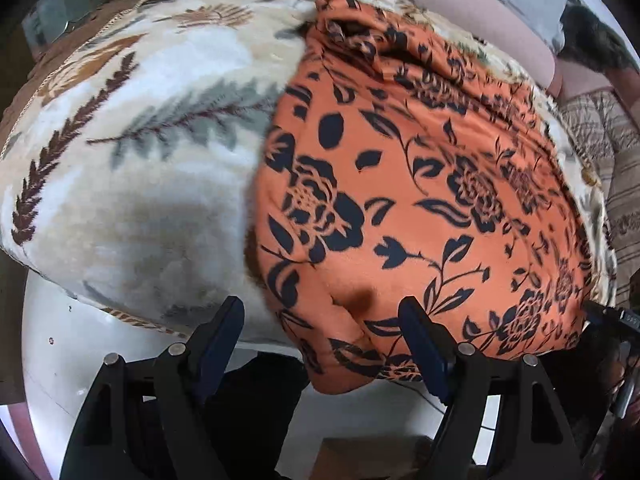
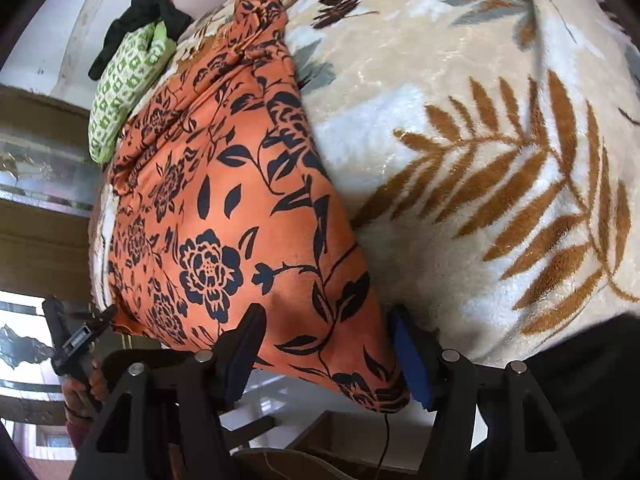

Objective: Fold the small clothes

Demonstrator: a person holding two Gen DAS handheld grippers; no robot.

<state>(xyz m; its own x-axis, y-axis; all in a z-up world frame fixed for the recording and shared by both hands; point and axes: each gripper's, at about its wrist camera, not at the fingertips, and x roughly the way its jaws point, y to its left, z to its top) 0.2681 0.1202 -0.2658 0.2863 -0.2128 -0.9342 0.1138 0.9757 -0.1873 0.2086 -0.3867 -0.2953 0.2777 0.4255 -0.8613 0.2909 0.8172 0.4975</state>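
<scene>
An orange cloth (image 1: 400,180) printed with black flowers lies spread on a cream blanket with leaf patterns (image 1: 140,140). My left gripper (image 1: 320,320) hovers open over the cloth's near left corner; its right finger (image 1: 420,340) is over the cloth and its left finger over the blanket edge. In the right wrist view the same orange cloth (image 2: 224,208) runs away from me on the blanket (image 2: 480,120). My right gripper (image 2: 326,340) straddles the cloth's near right corner, with the fabric lying loose between the fingers, which do not pinch it.
A green patterned cloth (image 2: 124,80) and a black garment (image 2: 140,16) lie at the far end of the blanket. The blanket's near edge drops off to a white floor (image 1: 52,340). A hand holds the other gripper (image 2: 76,336) at the cloth's left corner.
</scene>
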